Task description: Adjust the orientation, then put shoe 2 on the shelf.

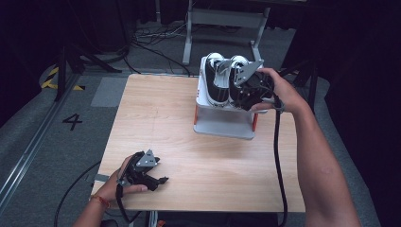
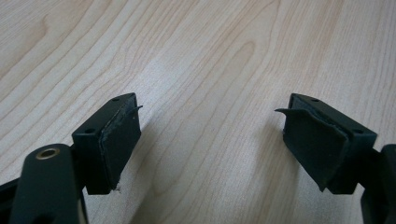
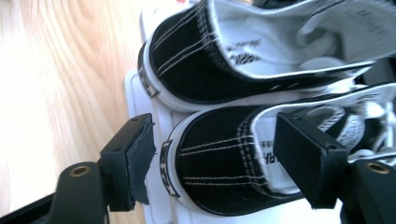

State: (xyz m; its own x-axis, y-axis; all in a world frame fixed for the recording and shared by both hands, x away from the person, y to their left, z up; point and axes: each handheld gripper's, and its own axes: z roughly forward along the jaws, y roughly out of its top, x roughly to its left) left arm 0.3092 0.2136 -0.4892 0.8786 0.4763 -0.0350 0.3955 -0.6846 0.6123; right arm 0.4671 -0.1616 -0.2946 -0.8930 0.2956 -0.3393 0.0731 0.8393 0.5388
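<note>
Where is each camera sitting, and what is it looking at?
High view: above the table, looking forward and down; both forearms show.
Left tool view: rides the left tool, looking along its open jaws at bare wood.
Right tool view: rides the right tool, open jaws around the heel of a black shoe.
Shared: high and right views both show the shoes in the white rack.

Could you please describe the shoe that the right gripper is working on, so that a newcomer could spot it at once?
On the far right part of the wooden table stands a white rack holding two black canvas shoes with white soles, side by side. The one meant is the right shoe, nearer the person's right hand. Unlike the left shoe, its heel sits between the open jaws of the right gripper.
</note>
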